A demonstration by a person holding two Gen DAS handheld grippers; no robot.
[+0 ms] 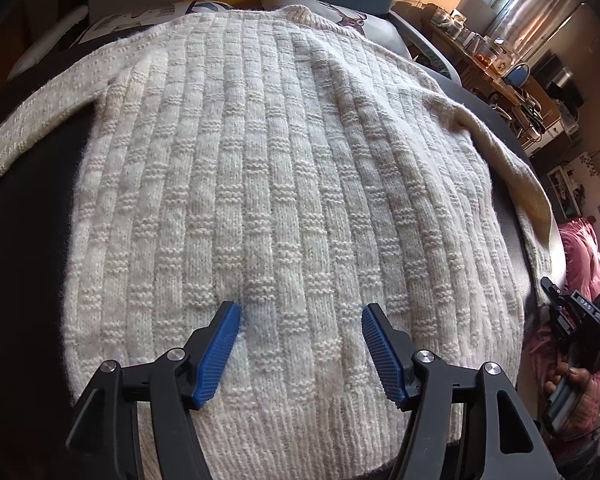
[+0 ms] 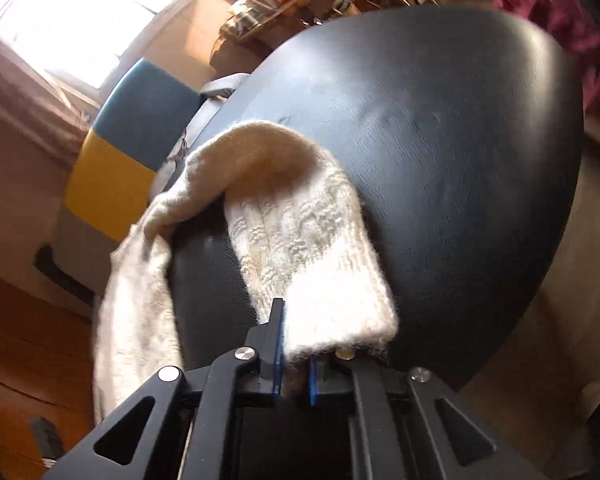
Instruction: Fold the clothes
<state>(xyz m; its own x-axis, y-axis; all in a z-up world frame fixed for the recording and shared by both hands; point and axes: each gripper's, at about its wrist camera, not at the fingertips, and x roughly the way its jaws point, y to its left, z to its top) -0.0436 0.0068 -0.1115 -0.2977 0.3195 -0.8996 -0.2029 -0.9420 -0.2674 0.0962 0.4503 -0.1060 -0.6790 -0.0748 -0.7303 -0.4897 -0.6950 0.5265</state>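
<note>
Wool sweater lies flat on our black table | left gripper hovers wide above its hem, ready | right gripper pinches the sleeve cuff to fold it in

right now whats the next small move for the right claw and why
Probably carry the sleeve cuff inward across the sweater body. The right claw is shut on that cuff, the body lies flat on the black table, and the left claw is open above it.
</note>
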